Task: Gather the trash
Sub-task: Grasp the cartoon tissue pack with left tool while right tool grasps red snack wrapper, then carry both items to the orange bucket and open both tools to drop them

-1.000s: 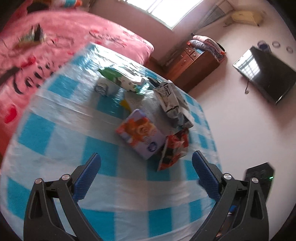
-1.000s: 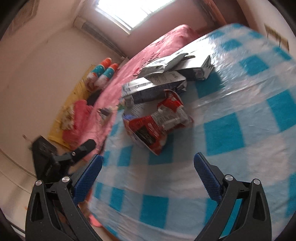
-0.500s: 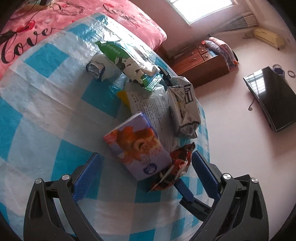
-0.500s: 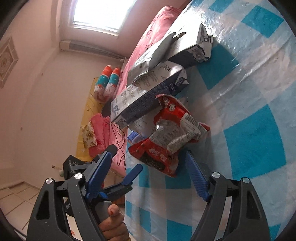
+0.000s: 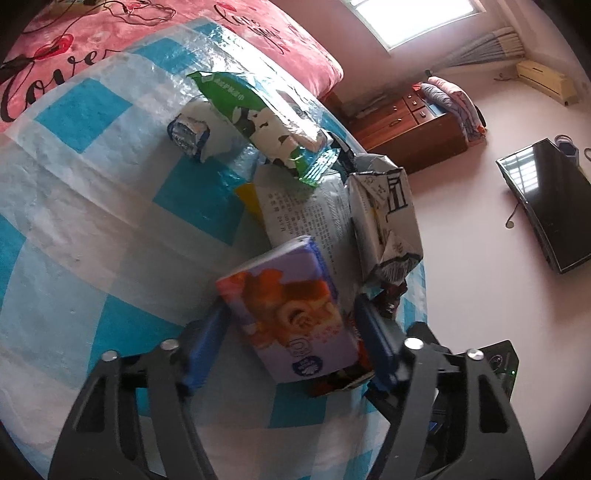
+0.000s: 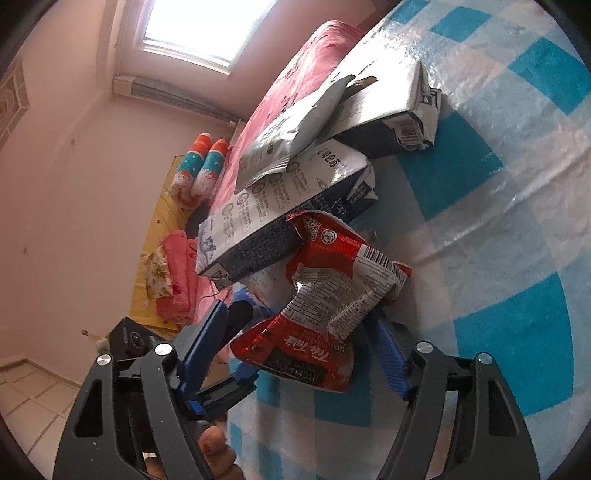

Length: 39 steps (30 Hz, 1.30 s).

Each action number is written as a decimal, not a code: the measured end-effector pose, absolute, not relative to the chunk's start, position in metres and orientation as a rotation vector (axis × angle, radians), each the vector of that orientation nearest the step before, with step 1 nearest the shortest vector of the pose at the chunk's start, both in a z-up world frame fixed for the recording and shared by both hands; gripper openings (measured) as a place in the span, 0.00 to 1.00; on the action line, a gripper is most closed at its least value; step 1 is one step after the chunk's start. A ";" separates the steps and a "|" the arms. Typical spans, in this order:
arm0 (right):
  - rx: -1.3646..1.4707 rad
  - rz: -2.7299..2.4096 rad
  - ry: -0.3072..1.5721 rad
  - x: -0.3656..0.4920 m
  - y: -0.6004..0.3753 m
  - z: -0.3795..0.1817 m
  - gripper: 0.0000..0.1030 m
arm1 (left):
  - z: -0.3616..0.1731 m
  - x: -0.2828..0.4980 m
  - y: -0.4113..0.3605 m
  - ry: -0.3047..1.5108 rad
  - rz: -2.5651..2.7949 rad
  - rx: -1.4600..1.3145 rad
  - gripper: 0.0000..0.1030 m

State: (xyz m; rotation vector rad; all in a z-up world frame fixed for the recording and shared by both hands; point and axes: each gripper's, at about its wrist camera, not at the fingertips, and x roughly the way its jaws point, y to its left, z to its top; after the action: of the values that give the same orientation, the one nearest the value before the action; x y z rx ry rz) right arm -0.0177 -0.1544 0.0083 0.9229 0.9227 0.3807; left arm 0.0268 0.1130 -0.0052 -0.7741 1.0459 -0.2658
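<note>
A pile of trash lies on a blue-and-white checked sheet (image 5: pixel 92 229). My left gripper (image 5: pixel 291 343) has its jaws closed in around a purple tissue pack (image 5: pixel 288 310), touching its sides. My right gripper (image 6: pixel 299 350) has its jaws closed in around a crumpled red snack wrapper (image 6: pixel 325 291), whose edge also shows in the left wrist view (image 5: pixel 391 295). Behind lie a white-and-black carton (image 5: pixel 384 221), a green-and-white packet (image 5: pixel 266 122), a printed leaflet (image 5: pixel 303 210) and a small crumpled blue-white wrapper (image 5: pixel 188 133).
The sheet covers a pink bed (image 5: pixel 110 33). A wooden dresser (image 5: pixel 413 122) and a dark TV (image 5: pixel 546 199) stand beyond the bed's edge. In the right wrist view, two cartons (image 6: pixel 288 206) and a grey pouch (image 6: pixel 291 133) sit behind the wrapper; the other gripper (image 6: pixel 221 332) is close at the left.
Both grippers moved forward into the pile and their jaws narrowed: the left came around the purple tissue pack, the right around the red wrapper.
</note>
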 end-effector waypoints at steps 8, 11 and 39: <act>0.890 0.371 0.915 -0.024 -0.156 0.006 0.49 | -0.010 0.017 0.121 1.043 -0.283 -0.804 0.60; 0.881 0.372 0.901 -0.031 -0.158 0.005 0.45 | -0.010 0.012 0.122 1.043 -0.291 -0.805 0.59; 0.873 0.644 0.968 -0.080 -0.081 0.024 0.39 | 0.028 -0.100 0.199 0.932 -0.319 -0.792 0.59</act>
State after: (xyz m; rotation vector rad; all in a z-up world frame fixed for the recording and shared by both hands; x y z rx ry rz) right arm -0.0803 -0.0812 0.0241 0.8733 0.9683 0.6443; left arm -0.0996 0.1989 0.0278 -0.7917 0.9317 -0.3187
